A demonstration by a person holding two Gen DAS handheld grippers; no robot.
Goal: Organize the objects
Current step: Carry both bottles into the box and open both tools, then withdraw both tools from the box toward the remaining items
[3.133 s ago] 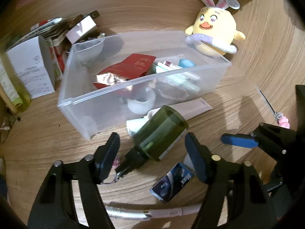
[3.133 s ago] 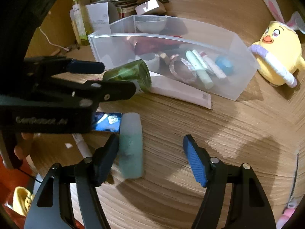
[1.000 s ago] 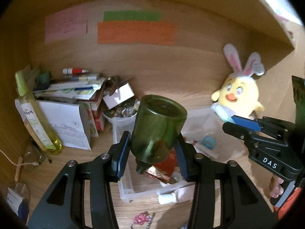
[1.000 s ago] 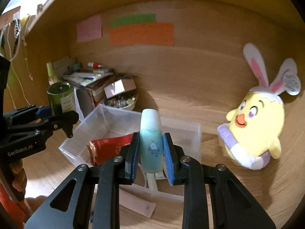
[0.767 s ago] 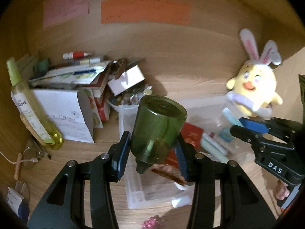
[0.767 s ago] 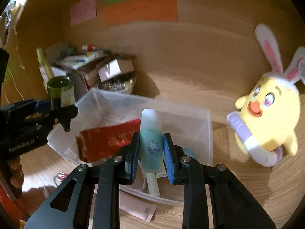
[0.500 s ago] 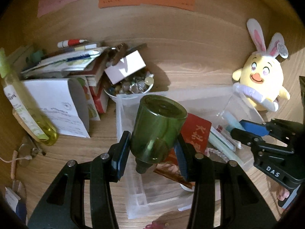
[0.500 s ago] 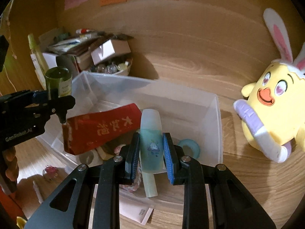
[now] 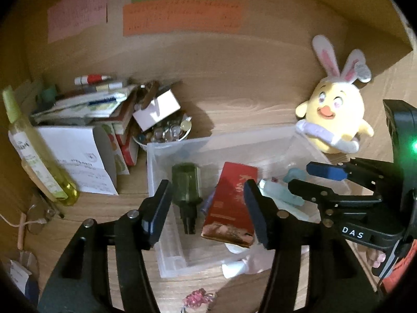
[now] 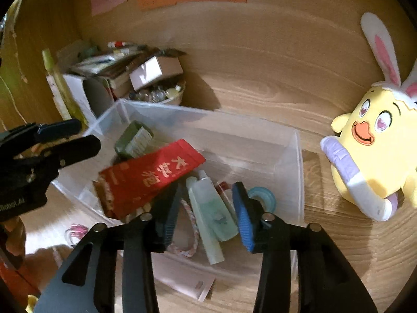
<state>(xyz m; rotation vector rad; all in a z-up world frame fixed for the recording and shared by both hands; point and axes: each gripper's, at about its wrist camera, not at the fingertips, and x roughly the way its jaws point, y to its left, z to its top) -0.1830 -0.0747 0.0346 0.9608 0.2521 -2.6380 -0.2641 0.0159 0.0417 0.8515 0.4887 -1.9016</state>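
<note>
A clear plastic bin (image 9: pixel 156 172) (image 10: pixel 297 156) sits on the wooden desk. The dark green bottle (image 9: pixel 186 185) (image 10: pixel 133 139) lies inside it at the left, beside a red packet (image 9: pixel 233 200) (image 10: pixel 153 174). The pale green bottle (image 10: pixel 213 208) (image 9: pixel 281 191) lies in the bin at the right. My left gripper (image 9: pixel 206 208) is open and empty above the green bottle. My right gripper (image 10: pixel 206 214) is open and empty above the pale green bottle; it also shows in the left wrist view (image 9: pixel 310 180).
A yellow bunny plush (image 9: pixel 336 125) (image 10: pixel 372 146) stands right of the bin. Boxes, papers and a bowl of beads (image 9: pixel 166 130) crowd the back left, with a yellow bottle (image 9: pixel 36 154). A pink hair tie (image 9: pixel 198 296) and a white tube (image 10: pixel 182 276) lie in front.
Both grippers opened and let go. The dark green bottle and the pale green bottle dropped into the bin.
</note>
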